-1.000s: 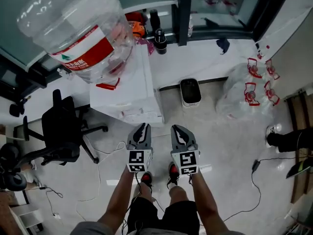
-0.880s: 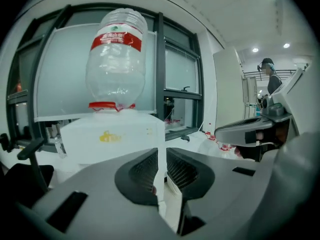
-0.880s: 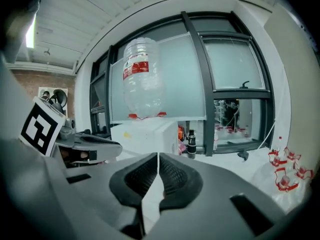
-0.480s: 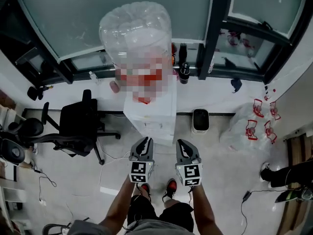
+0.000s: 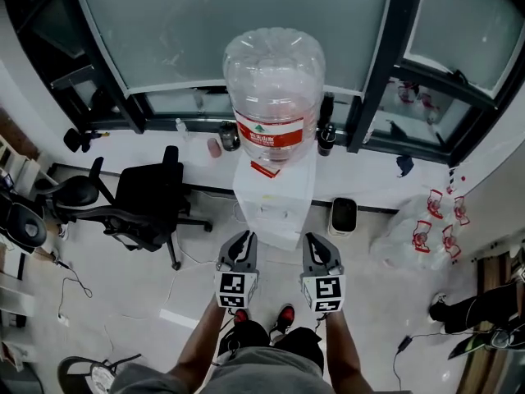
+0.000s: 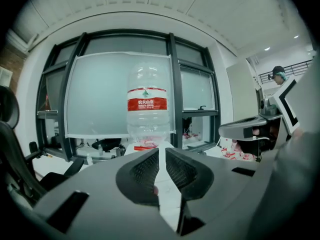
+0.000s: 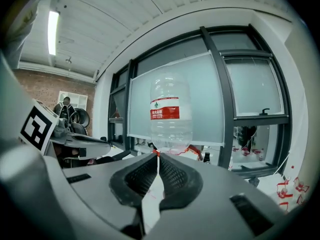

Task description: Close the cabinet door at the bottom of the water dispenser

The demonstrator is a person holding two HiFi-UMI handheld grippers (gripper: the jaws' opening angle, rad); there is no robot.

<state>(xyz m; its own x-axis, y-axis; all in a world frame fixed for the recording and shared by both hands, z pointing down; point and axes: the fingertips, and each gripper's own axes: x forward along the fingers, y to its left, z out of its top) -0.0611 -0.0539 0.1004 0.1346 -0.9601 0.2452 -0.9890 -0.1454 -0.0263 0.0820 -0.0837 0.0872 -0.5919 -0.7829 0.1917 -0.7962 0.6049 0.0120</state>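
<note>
1. Grey ribbed pads meet at the tips of your right gripper (image 7: 157, 156); it is clenched on nothing.
2. Your left gripper (image 6: 162, 151) has just been closing. Only a thin slit remains between its jaws, with nothing in it, so count it clenched and empty too.
3. From the head view, you hold the left gripper (image 5: 244, 238) and the right gripper (image 5: 314, 238) side by side in front of you, marker cubes towards you, both pointing at the water dispenser (image 5: 273, 208).
4. Neither gripper touches the dispenser. In both gripper views it stands ahead, with open space in between.
5. The cabinet door (image 5: 279, 238) is in the dispenser's lower front, facing you just beyond the jaw tips. Seen so steeply from above, you cannot tell how it stands.
6. A clear water bottle (image 5: 275, 97) with a red label sits upside down on the white dispenser.
7. A black office chair (image 5: 148, 199) stands to the dispenser's left, and a small white box (image 5: 343, 216) sits on the floor just beside its right.
8. Clear bags with red print (image 5: 418, 232) lie further right.
</note>
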